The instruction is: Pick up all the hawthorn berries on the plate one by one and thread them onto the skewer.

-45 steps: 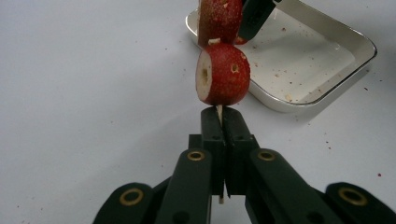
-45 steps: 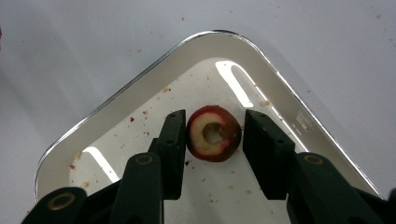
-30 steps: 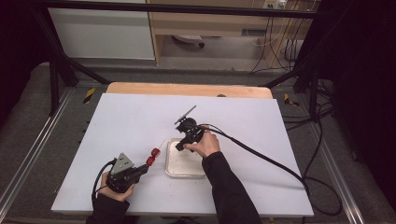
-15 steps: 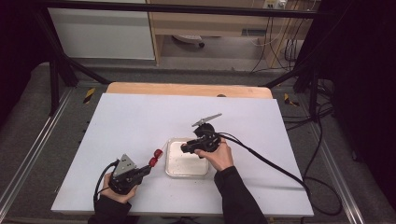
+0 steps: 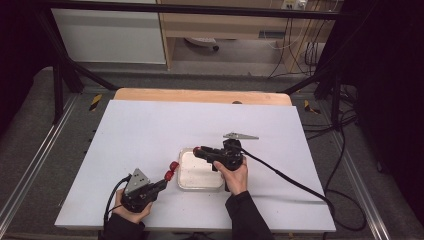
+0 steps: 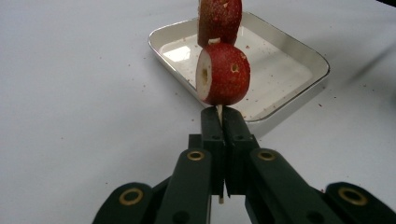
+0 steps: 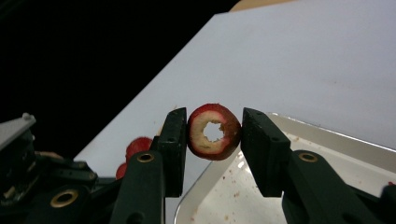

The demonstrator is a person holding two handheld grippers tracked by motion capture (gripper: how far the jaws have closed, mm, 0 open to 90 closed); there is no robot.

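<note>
A cored red hawthorn ring (image 7: 214,132), glossy-skinned with pale flesh round its hole, sits clamped between the right gripper's (image 7: 214,140) black jaws above the near-left corner of the shallow white rectangular tray (image 5: 200,172). Two more pierced hawthorn fruits (image 6: 223,73) sit threaded on a thin wooden skewer (image 6: 218,110), which the left gripper (image 6: 220,122) pinches with its jaws clenched, just left of the tray. Red crumbs speckle the tray and the white table (image 5: 150,130), and the right gripper's cable (image 5: 290,177) trails off to the right.
</note>
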